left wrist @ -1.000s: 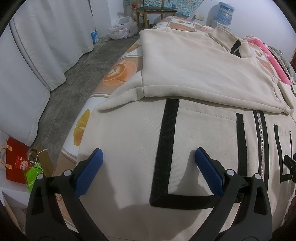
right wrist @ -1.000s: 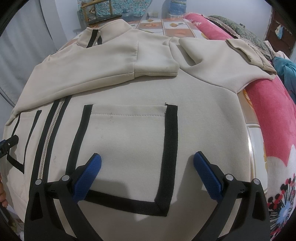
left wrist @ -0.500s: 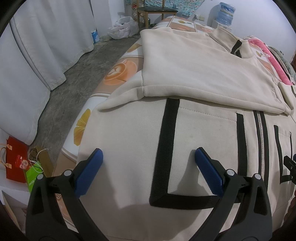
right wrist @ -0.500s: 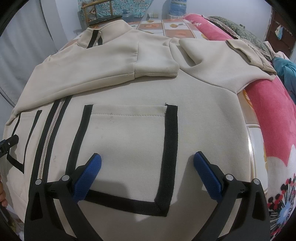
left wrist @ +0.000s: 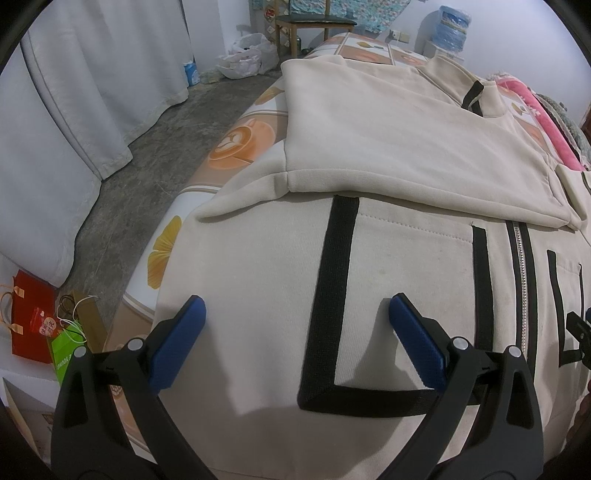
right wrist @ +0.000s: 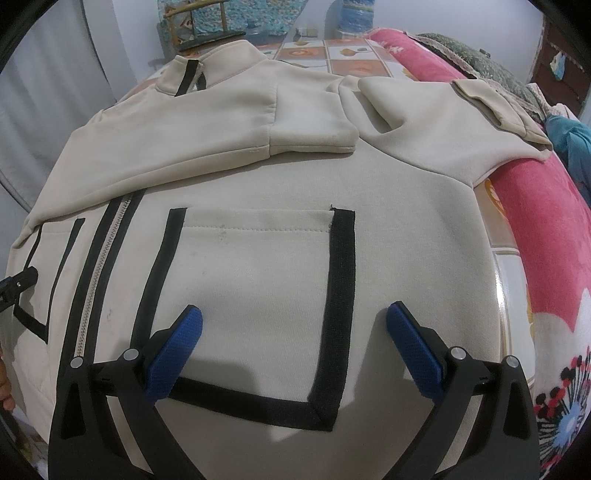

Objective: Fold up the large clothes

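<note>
A cream zip jacket (left wrist: 388, 158) with black-trimmed pockets lies front up on a bed, both sleeves folded across its chest. My left gripper (left wrist: 297, 310) hovers open over the hem at the jacket's left pocket (left wrist: 410, 295), nothing between its blue pads. My right gripper (right wrist: 293, 321) is open too, low over the other pocket (right wrist: 255, 288), straddling its black trim. The zipper (right wrist: 103, 266) runs up to the collar (right wrist: 207, 70). One folded sleeve cuff (right wrist: 310, 129) rests mid-chest. The right gripper's tip shows at the left view's right edge.
The bed sheet (left wrist: 240, 144) has an orange coffee-cup print. A pink blanket (right wrist: 543, 236) lies along the bed's right side. Left of the bed are bare concrete floor (left wrist: 155, 155), white curtains (left wrist: 88, 85), and red and green bags (left wrist: 40, 325). A chair (left wrist: 314, 26) stands beyond.
Both grippers have eased slightly nearer the hem and stay open. The jacket has not moved.
</note>
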A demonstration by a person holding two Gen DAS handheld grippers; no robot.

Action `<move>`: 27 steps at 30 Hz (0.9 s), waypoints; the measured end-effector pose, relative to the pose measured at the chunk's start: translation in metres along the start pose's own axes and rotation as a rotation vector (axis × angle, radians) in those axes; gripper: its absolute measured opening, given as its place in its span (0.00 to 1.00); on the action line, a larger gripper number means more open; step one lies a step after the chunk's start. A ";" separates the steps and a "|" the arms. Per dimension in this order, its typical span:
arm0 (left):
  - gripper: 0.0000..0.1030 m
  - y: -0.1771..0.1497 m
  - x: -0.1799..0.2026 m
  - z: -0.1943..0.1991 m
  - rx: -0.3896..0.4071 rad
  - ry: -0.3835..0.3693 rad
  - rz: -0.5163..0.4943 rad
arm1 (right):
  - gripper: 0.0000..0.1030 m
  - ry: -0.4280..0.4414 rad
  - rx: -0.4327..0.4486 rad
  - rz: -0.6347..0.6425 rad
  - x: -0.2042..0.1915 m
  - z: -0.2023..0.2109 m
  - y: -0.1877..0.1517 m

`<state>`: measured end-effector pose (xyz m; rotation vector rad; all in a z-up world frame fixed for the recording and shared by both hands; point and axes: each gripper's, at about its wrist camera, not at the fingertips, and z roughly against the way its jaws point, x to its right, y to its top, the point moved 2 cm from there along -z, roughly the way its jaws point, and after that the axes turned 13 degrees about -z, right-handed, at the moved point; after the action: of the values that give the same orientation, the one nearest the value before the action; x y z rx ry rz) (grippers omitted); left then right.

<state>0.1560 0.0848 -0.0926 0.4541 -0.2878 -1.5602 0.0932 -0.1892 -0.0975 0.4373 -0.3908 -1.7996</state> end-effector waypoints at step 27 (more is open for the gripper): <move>0.94 0.007 -0.012 0.024 0.017 -0.021 0.007 | 0.94 -0.001 0.013 -0.005 0.001 0.001 -0.002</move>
<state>0.1513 0.0941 -0.0663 0.4503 -0.3186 -1.5571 0.0910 -0.1901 -0.0980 0.4466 -0.4022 -1.8033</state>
